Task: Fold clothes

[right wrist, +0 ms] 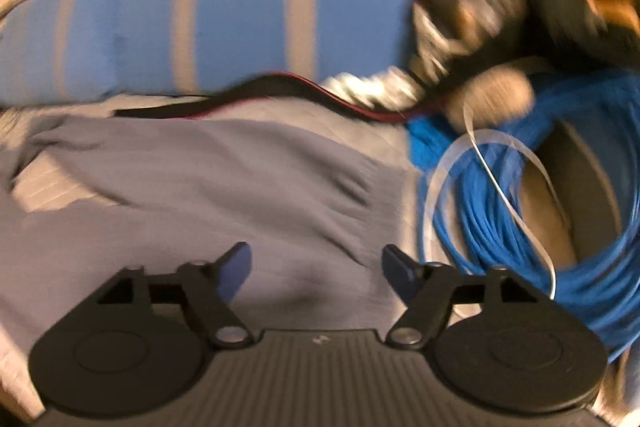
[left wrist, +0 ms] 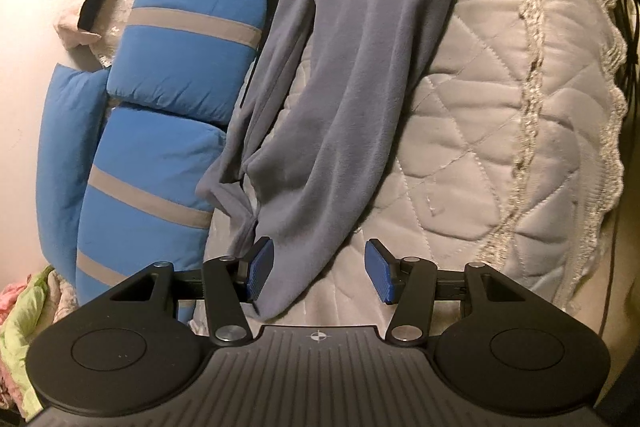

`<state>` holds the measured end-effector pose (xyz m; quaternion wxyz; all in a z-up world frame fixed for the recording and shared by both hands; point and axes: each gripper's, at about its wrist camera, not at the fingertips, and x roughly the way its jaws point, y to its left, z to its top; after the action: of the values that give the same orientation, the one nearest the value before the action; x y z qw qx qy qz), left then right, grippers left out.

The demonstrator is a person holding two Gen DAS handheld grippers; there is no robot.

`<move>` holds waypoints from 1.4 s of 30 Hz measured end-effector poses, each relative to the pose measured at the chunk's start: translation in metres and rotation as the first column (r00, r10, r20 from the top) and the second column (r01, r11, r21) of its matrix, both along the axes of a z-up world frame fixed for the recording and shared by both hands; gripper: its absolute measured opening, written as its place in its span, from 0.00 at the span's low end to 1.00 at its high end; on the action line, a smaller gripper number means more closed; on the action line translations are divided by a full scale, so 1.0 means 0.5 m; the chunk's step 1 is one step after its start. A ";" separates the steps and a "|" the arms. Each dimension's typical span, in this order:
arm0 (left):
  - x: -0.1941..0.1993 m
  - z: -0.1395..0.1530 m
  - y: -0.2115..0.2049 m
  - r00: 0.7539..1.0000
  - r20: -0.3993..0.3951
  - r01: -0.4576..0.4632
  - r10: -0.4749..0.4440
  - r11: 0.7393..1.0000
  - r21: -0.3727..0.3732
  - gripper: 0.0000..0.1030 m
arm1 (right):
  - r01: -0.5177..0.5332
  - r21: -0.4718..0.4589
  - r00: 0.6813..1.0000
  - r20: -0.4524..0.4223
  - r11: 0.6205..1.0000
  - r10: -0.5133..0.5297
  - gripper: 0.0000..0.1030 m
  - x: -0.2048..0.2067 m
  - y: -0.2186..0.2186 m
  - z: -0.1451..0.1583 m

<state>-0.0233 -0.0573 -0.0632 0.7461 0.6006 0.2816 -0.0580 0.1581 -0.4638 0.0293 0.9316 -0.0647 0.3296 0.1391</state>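
no readable text, labels, or numbers anywhere

A quilted pale bedspread [left wrist: 500,115] lies beside blue grey-striped bedding [left wrist: 180,39].

Open ground: the quilted bedspread [left wrist: 480,131] lies bare between the grey garment [left wrist: 352,75] and its lace border [left wrist: 532,131].
Blocked side: a blue striped duvet [left wrist: 172,67] is piled along the garment's other edge, touching it.
Beyond the duvet: a heap of green and pink cloth [left wrist: 20,311].
Far end: a coil of blue cord [right wrist: 520,227] lies just beside the garment, with dark clutter [right wrist: 500,19], blurred, behind it.
Garment's far edge: a black strap [right wrist: 240,99] runs along it.
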 end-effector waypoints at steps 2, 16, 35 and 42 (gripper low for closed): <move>0.006 -0.007 0.002 1.000 0.008 0.009 -0.009 1.000 0.014 0.47 | -0.082 -0.033 0.996 0.039 0.996 0.084 0.87 -0.038 0.046 0.031; 0.005 -0.048 0.009 0.998 0.043 0.039 -0.042 0.997 0.061 0.47 | -0.474 -0.303 0.841 0.123 0.827 0.527 1.00 -0.263 0.351 0.146; 0.006 -0.077 -0.043 0.981 0.049 0.182 -0.188 0.978 0.105 0.46 | -0.346 -0.592 0.864 0.103 0.728 0.494 1.00 -0.321 0.257 0.044; 0.004 -0.075 -0.067 0.973 0.045 0.223 -0.227 0.972 0.078 0.46 | -0.264 -0.785 0.893 0.020 0.561 0.449 1.00 -0.303 0.097 -0.004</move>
<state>-0.0213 -0.0905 -0.1005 0.7197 0.6567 0.1934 -0.1156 0.0064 -0.4152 0.0272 0.7970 -0.5325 0.2324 0.1650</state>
